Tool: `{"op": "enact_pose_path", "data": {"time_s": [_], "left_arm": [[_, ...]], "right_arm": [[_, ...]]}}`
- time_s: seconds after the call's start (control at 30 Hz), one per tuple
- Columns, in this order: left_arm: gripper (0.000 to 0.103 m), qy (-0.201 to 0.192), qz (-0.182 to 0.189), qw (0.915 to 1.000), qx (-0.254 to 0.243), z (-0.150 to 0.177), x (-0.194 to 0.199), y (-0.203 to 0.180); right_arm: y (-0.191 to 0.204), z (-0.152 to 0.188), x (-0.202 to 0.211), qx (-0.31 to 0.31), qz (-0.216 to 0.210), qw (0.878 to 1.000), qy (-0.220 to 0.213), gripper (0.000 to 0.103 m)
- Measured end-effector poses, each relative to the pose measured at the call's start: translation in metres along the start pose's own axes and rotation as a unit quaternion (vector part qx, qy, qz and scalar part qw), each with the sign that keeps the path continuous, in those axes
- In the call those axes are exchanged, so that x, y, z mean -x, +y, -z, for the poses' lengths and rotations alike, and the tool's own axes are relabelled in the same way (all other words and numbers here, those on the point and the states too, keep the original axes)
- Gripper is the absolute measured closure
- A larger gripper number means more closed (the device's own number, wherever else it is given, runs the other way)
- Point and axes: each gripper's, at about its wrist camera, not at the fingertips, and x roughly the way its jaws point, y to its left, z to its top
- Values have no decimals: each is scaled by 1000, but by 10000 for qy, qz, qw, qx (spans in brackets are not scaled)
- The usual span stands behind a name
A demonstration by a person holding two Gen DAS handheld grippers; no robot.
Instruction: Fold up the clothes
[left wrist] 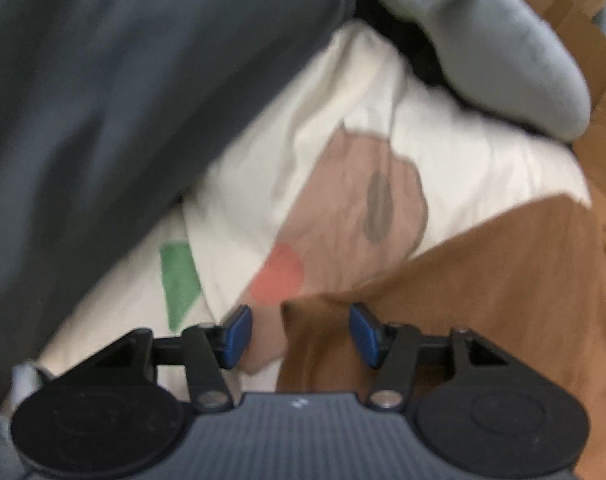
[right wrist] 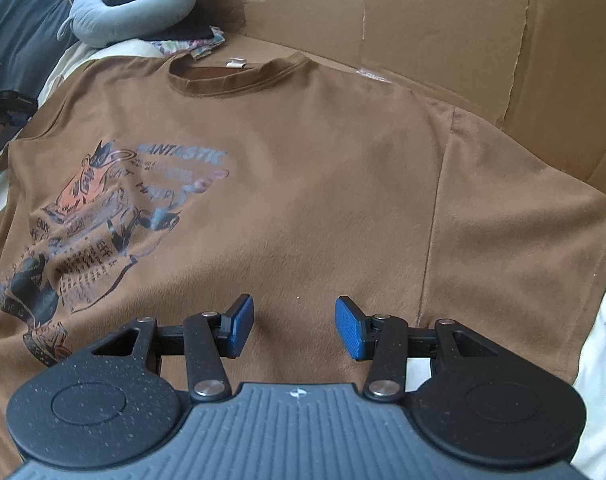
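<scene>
Nearest the right wrist lens: right gripper (right wrist: 294, 328), blue fingers (right wrist: 239, 326) spread apart, nothing between them, low over the lower chest of a brown shirt (right wrist: 323, 200). Shirt spread flat, front up, collar (right wrist: 239, 76) at 12 o'clock, print (right wrist: 103, 220) at 9 o'clock, one sleeve (right wrist: 515, 232) out toward 3 o'clock. Cardboard wall (right wrist: 383, 12) close behind collar, from 12 round to 2 o'clock; sleeve edge just beside its base. White sheet (right wrist: 599, 400) bare at 4 o'clock past the sleeve hem. Grey-blue neck pillow (right wrist: 131, 12) at 11 o'clock, apart from the shirt, dark grey cloth (right wrist: 19, 16) further left at 10 o'clock.

Nearest the left wrist lens, blurred: left gripper (left wrist: 301, 334), fingers (left wrist: 237, 334) released, a shirt (left wrist: 483, 280) corner lying between them, not pinched. Printed white sheet (left wrist: 463, 152) beyond at 12 o'clock. Dark grey cloth (left wrist: 103, 100) crowding from 9 to 11 o'clock, pillow (left wrist: 503, 48) at 1 o'clock, cardboard (left wrist: 595, 80) along the 2 o'clock edge. Open room only on the sheet directly ahead.
</scene>
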Motion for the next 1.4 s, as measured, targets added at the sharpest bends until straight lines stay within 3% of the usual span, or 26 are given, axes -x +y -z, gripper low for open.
{"op": "enact_pose_path", "data": {"time_s": [0.07,0.17,0.2,0.23,0.4,0.7,0.87,0.97,1.0,1.03,1.17,1.4], "left_arm": [[47,-47,-22,10000,66,5,-3,-2],[79,-132,110,9998,22,5,0,-6],[98,-167,44,9998,-79,4,2,-10],[99,-238,-11,9996,-148,2,6,-12],[99,-778,-264,9965,-160,-10,30,-10],[99,-1317,-768,9870,-517,-30,39,-12],[94,-969,-914,9905,-348,-39,21,-17],[77,-838,-990,9908,-388,-38,21,-21],[63,-829,-989,9906,-448,-37,24,-22],[57,-834,-987,9905,-462,-36,29,-21],[56,-786,-880,9927,-258,-27,50,-13],[56,-513,-613,9966,-189,22,83,-7]], "right_arm": [[-1,0,0,-48,0,10000,2,51],[-5,-1,0,-130,12,9999,-40,51],[-7,-2,0,-163,20,9999,-46,51],[-8,-3,-1,-198,27,9998,-51,51],[-13,-6,-2,-288,55,9995,-89,51],[-16,-2,-4,-226,83,9997,-46,51],[-17,1,-6,-251,95,9996,-36,51],[-17,1,-8,-286,99,9995,-49,51],[-17,0,-8,-303,97,9995,-57,51],[-17,0,-8,-318,95,9994,-68,51],[-16,-1,-4,-369,78,9992,-132,51],[-17,-2,9,-518,113,9982,-278,51]]}}
